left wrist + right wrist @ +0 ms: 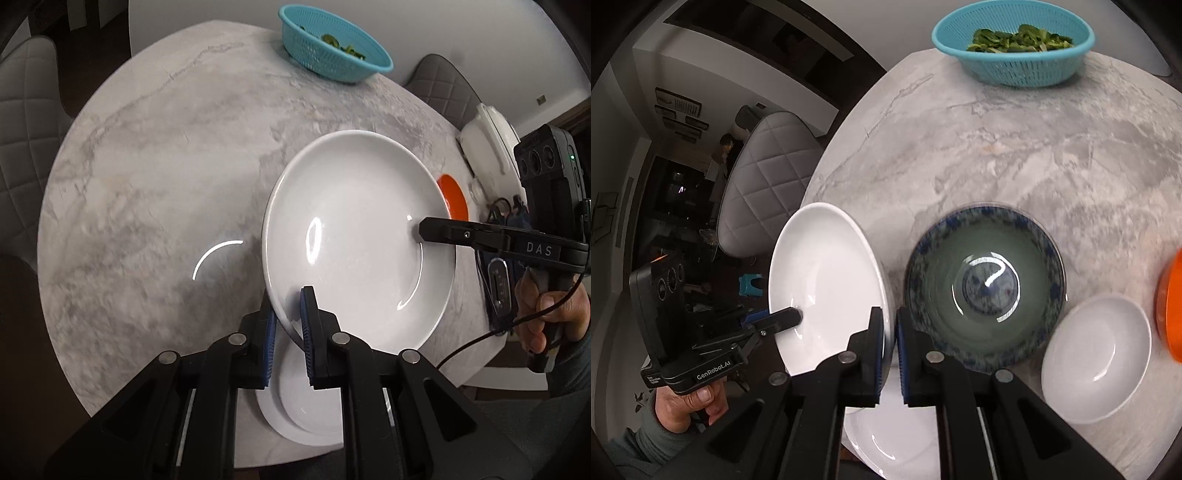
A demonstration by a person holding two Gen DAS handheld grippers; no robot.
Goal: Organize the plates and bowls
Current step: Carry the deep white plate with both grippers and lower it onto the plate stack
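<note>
A white plate (354, 236) is held tilted above the marble table (147, 166). My left gripper (288, 317) is shut on its near rim. My right gripper (891, 332) is shut on the opposite rim of the same plate (823, 280). Each gripper shows in the other's view: the right one (424, 229) and the left one (792, 317). Below the held plate lies a stack of white plates (303, 410), also in the right wrist view (886, 435). A blue-patterned bowl (984, 288), a small white bowl (1097, 358) and an orange bowl (1169, 306) sit on the table.
A teal colander with greens (1012, 48) stands at the far table edge, also in the left wrist view (332, 44). Grey quilted chairs (22, 122) surround the table. A white lidded appliance (491, 144) and cables lie at the right.
</note>
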